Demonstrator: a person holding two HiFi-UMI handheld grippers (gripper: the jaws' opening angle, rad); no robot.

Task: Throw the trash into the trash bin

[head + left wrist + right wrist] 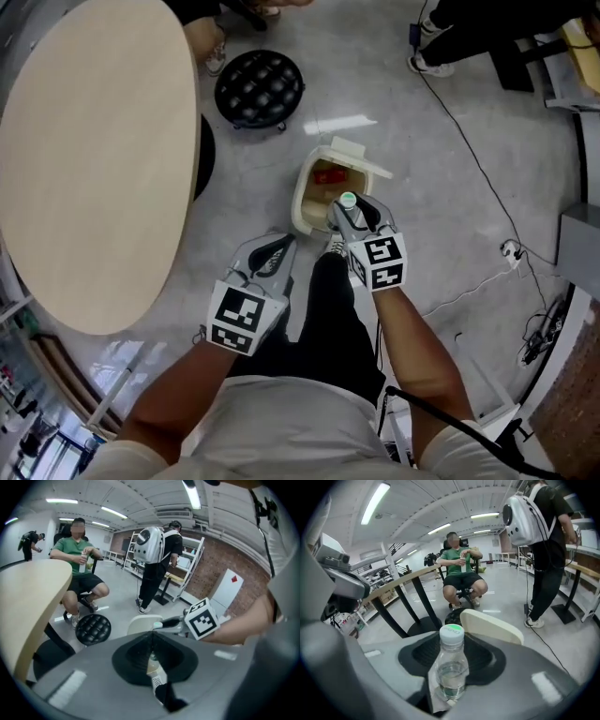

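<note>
While the right claw (pixel 356 217) gripped the water bottle (pixel 451 665) just above the open trash bin (pixel 302 202), left claw (pixel 270 255) stood closed, empty. Next, judged: spread jaws, drop bottle in.

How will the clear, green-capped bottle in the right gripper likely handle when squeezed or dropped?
Probably light: the bottle seems to hold only a little water. Its thin clear wall likely gives under the right gripper, so it might slip. Being round, it could roll if it misses the trash bin.
</note>
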